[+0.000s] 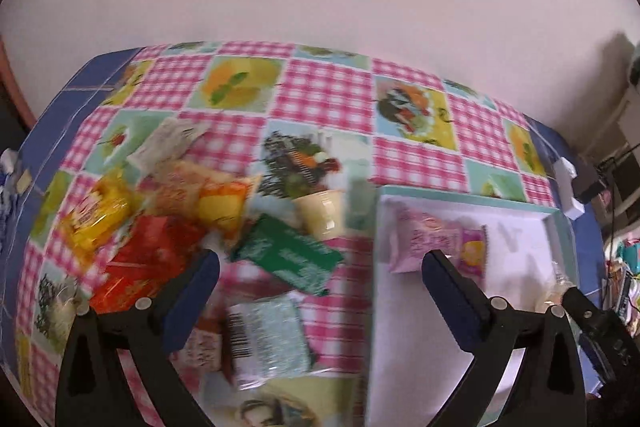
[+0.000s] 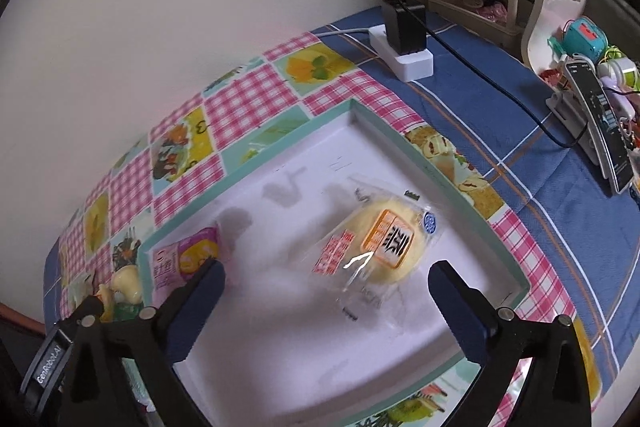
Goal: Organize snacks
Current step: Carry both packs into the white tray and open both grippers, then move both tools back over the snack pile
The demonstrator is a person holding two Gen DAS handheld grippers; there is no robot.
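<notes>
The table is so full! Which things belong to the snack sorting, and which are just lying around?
Part of the job:
white tray
wrapped yellow bun
pink packet
green packet
red packet
yellow packet

Just lying about:
power strip
black charger
phone

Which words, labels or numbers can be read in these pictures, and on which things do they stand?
"GenRobot.AI": on the left hand-held gripper, at the picture's edge.
Bun wrapper: orange label in Chinese characters, too blurred to read.
Pink packet: print too small.
Silver packet: barcode only, blurred.
</notes>
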